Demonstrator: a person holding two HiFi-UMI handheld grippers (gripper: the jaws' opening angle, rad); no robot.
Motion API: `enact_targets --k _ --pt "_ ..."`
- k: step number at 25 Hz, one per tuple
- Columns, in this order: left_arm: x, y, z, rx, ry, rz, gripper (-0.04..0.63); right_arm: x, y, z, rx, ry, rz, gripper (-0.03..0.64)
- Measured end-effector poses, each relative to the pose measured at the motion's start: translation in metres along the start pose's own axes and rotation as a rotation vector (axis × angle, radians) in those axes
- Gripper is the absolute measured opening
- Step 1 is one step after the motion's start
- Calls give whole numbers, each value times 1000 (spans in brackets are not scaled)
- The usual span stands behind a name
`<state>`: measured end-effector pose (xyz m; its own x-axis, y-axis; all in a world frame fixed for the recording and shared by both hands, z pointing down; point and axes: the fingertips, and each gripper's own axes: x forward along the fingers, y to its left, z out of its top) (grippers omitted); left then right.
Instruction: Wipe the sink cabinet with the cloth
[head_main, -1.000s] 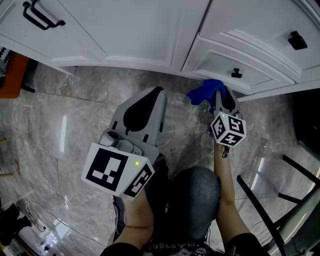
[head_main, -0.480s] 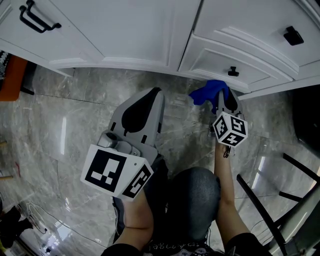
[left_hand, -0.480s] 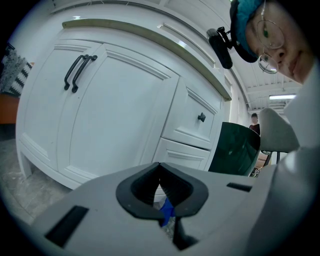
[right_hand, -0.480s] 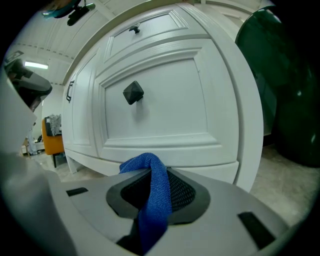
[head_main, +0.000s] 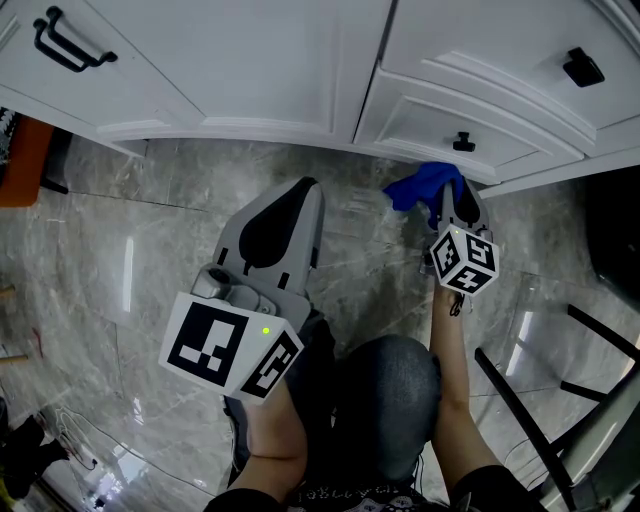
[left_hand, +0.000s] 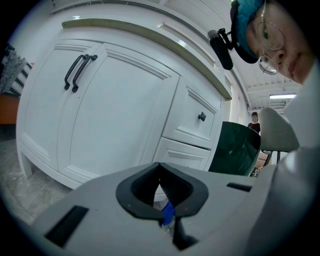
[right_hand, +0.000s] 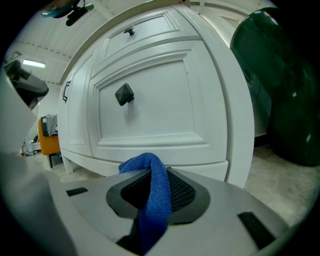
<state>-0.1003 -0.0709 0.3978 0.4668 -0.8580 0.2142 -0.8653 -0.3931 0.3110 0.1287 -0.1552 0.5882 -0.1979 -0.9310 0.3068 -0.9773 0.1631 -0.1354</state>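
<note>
The white sink cabinet (head_main: 300, 70) fills the top of the head view, with a lower drawer and its black knob (head_main: 462, 141) at the right. My right gripper (head_main: 447, 192) is shut on the blue cloth (head_main: 424, 184), held just below that drawer's bottom edge. In the right gripper view the cloth (right_hand: 158, 192) hangs over the closed jaws, in front of the drawer panel (right_hand: 150, 105) and its knob (right_hand: 124, 93). My left gripper (head_main: 303, 192) hovers over the floor, apart from the cabinet, its jaws shut on nothing (left_hand: 160, 166).
Grey marble floor (head_main: 150, 230) lies under both grippers. A dark green bin (right_hand: 285, 85) stands right of the cabinet, and a black metal frame (head_main: 560, 400) at the lower right. An orange object (head_main: 25, 150) sits at the far left. The person's knee (head_main: 385, 400) is below.
The right gripper and cloth have shifted slightly right along the lower drawer's base. The left gripper has barely moved.
</note>
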Motion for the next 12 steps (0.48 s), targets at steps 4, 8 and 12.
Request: enact_targets --k 4,8,12 --pt "0 0 0 2 1 2 5 -2 -7 0 8 -2 -17 91" --pt "0 0 0 4 2 2 5 -5 -19 -1 22 -4 -48 91" --pt "1 0 -1 6 3 3 5 -9 -37 -2 47 -10 -93 91"
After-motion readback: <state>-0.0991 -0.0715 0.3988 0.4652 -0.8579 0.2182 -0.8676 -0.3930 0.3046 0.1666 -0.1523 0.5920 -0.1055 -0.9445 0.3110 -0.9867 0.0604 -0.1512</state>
